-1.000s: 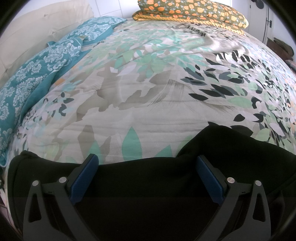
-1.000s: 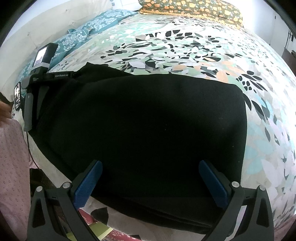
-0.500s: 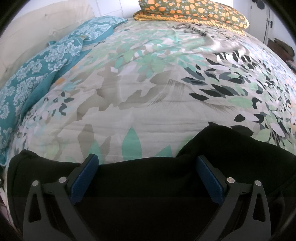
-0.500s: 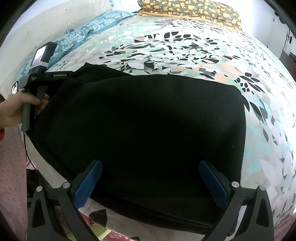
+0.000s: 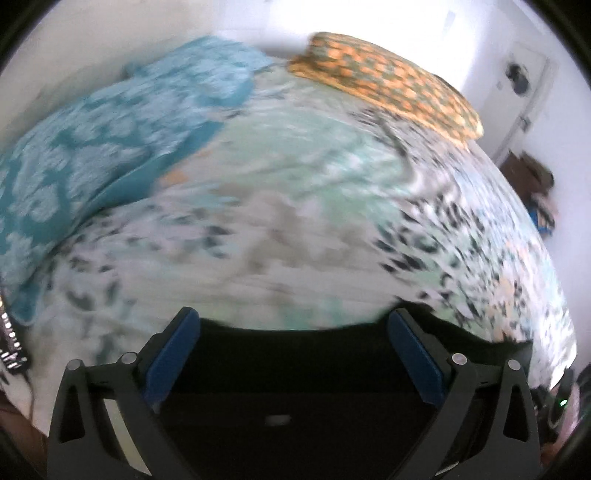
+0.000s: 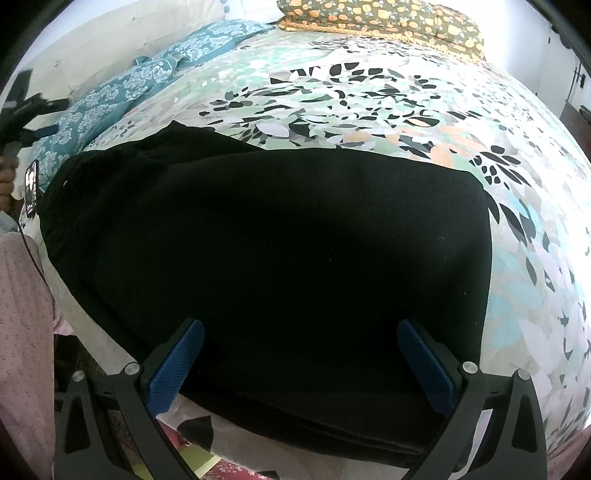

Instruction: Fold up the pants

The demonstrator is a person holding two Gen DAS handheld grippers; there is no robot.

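The black pants (image 6: 280, 240) lie folded in a wide slab on the near edge of the floral bedspread (image 6: 369, 92). My right gripper (image 6: 301, 332) is open and empty, its blue pads (image 6: 177, 363) spread just above the pants' near edge. My left gripper (image 5: 293, 321) is open and empty, lifted above the pants (image 5: 295, 362), which show only as a dark band at the bottom of its blurred view. The left gripper also shows in the right wrist view (image 6: 22, 107), raised at the far left.
A teal patterned blanket (image 6: 147, 77) lies along the bed's left side. An orange-flowered pillow (image 6: 388, 16) sits at the head. A white wall and door (image 5: 524, 88) stand at the right. The bed's front edge drops to a patterned floor (image 6: 207, 465).
My left gripper has lifted up and back off the pants, so its view is blurred and shows more of the room. My right gripper has hardly moved.
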